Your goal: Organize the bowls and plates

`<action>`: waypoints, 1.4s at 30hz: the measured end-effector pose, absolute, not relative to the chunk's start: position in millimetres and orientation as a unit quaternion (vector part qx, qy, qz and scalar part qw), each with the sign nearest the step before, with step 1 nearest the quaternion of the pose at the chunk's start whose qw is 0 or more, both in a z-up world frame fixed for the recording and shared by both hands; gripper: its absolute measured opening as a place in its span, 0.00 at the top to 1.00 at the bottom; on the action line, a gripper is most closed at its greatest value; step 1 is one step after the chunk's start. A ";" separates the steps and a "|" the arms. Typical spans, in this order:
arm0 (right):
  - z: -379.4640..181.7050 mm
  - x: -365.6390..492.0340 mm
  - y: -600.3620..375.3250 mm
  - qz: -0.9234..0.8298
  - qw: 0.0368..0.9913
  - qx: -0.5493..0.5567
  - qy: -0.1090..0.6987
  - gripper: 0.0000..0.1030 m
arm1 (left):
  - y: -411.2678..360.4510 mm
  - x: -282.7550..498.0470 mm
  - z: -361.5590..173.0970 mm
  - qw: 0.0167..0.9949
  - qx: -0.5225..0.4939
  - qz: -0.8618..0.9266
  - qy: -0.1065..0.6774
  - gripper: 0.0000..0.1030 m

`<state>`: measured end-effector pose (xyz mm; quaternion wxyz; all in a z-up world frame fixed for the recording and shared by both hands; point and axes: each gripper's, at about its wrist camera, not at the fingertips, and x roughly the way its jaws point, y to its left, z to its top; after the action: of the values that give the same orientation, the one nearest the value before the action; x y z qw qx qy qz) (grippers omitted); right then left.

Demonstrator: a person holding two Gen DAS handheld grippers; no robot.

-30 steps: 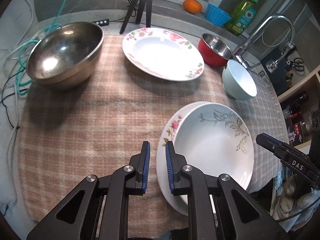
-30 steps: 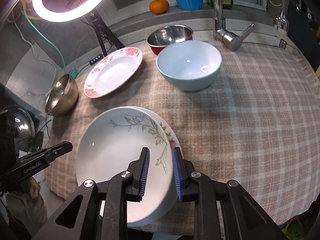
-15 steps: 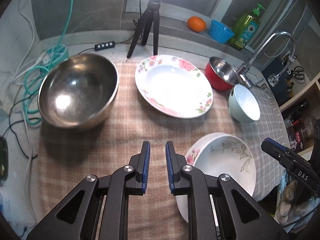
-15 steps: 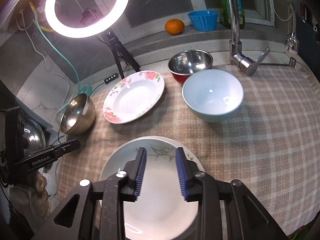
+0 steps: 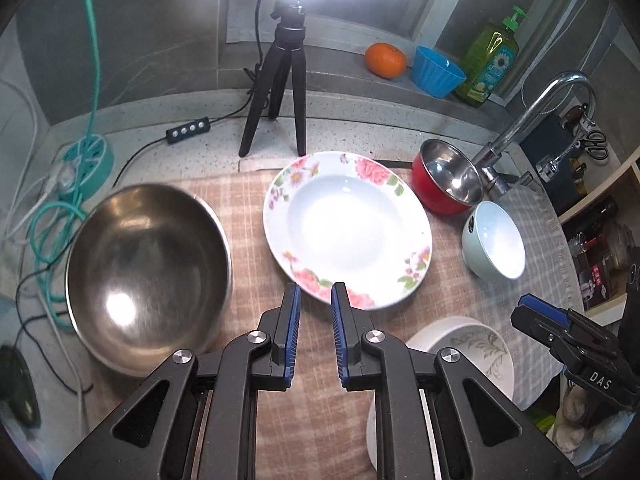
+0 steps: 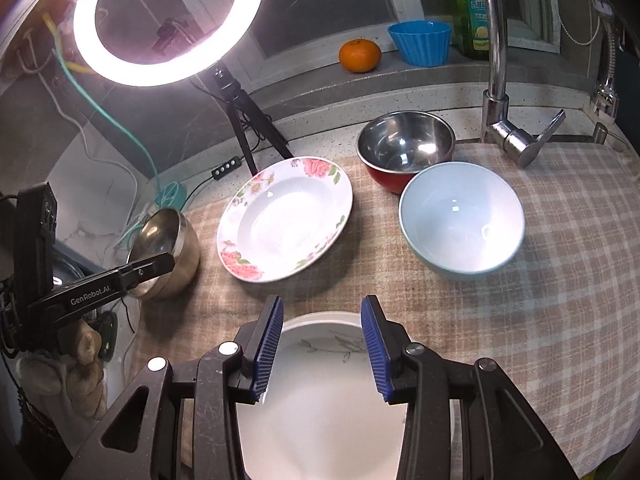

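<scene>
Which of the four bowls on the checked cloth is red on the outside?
The small steel-lined bowl beside the tap. The big metal bowl is bare steel all over, and the pale blue bowl has no red.

Round orange fruit [image 6: 359, 55] on stone ledge, twelve o'clock; ribbed blue plastic cup [image 6: 420, 42] just beside, one o'clock; glowing ring light [image 6: 168, 20] eleven o'clock.

The left hand-held gripper [image 5: 314, 336] is matte black plastic: two angular arms with triangular cut-outs, a round silver screw head at each pivot, and ribbed blue pads [image 5: 291, 336] lining the inner faces of the fingers. Seen from the right wrist, its side carries white "GenRobot.AI" lettering. The right hand-held gripper [image 6: 320, 348] has the same black frame, silver screws and blue ribbed pads [image 6: 266, 350]; the left wrist view shows "DAS" printed on it in white.
</scene>
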<state>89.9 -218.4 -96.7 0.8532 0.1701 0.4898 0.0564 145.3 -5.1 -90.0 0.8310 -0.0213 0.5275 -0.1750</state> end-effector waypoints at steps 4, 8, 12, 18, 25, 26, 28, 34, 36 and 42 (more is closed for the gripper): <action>-105.8 108.4 -220.3 0.047 0.844 0.195 0.498 0.64 | -7.7 175.5 -94.0 0.819 -0.015 -0.186 0.543 0.82; -119.2 125.2 -224.1 0.045 0.828 0.217 0.516 0.64 | -8.4 201.6 -101.2 0.814 -0.004 -0.180 0.552 0.82; -134.3 138.6 -228.4 0.050 0.810 0.243 0.531 0.64 | -8.5 222.6 -111.6 0.805 -0.009 -0.176 0.567 0.82; -146.4 154.2 -232.1 0.035 0.802 0.258 0.537 0.64 | -11.4 243.3 -122.0 0.801 -0.007 -0.167 0.575 0.82; -153.5 170.3 -226.3 0.028 0.800 0.245 0.547 0.64 | -8.1 261.2 -132.6 0.792 -0.026 -0.163 0.588 0.82; -154.3 172.7 -225.7 0.026 0.801 0.241 0.548 0.64 | -8.6 263.5 -133.5 0.791 -0.027 -0.163 0.589 0.82; -156.3 177.3 -224.9 0.023 0.801 0.237 0.549 0.64 | -10.2 267.9 -135.3 0.788 -0.028 -0.166 0.593 0.82; -161.9 186.7 -223.4 0.015 0.803 0.220 0.554 0.64 | -12.1 274.4 -137.7 0.789 -0.021 -0.162 0.592 0.82; -161.6 188.2 -222.8 0.014 0.804 0.215 0.554 0.65 | -14.0 277.6 -138.4 0.789 -0.021 -0.162 0.593 0.82; -163.9 195.3 -218.8 0.014 0.802 0.204 0.561 0.67 | -15.3 285.0 -145.5 0.784 -0.015 -0.158 0.600 0.82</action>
<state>195.3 -218.8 -163.9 0.8019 0.2038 0.5615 0.0135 285.0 -15.3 -145.5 0.7843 -0.0149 0.5997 -0.1581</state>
